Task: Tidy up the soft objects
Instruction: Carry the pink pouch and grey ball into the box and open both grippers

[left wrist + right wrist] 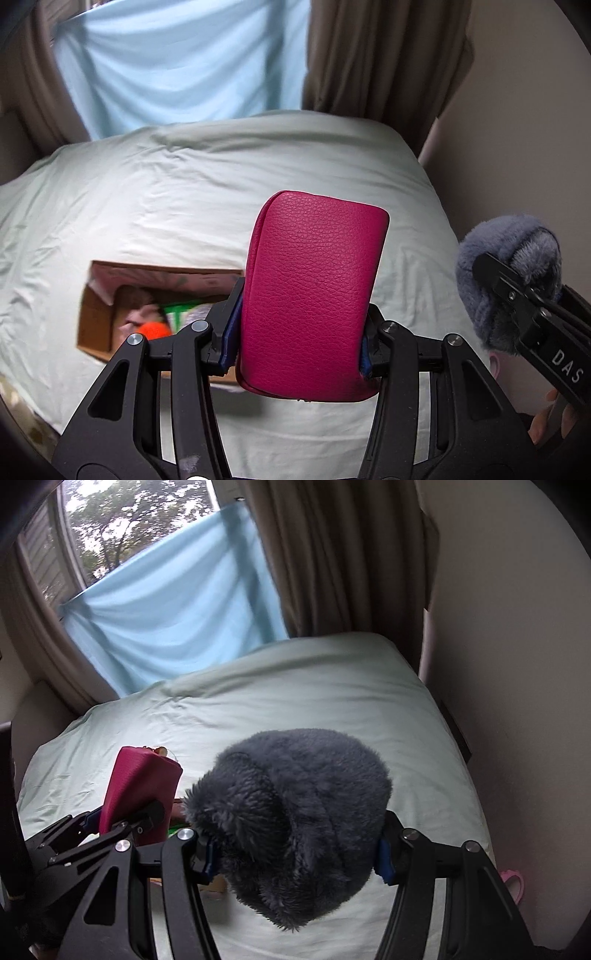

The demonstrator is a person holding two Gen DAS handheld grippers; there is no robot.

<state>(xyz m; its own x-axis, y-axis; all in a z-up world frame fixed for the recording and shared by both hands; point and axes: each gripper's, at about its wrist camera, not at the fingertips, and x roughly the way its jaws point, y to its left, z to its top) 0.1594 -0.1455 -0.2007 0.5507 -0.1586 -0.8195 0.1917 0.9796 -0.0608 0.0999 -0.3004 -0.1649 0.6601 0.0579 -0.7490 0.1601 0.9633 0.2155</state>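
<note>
- Holding both items aloft over the bed (147,192), presumably for dropping into the cardboard box (99,317) at lower left of the left view.
- Left gripper (299,343) is pinching the magenta pouch (310,295), fingers spread wide around it.
- Right gripper (295,849) is squeezing the grey plush item (295,819) at frame centre.
</note>
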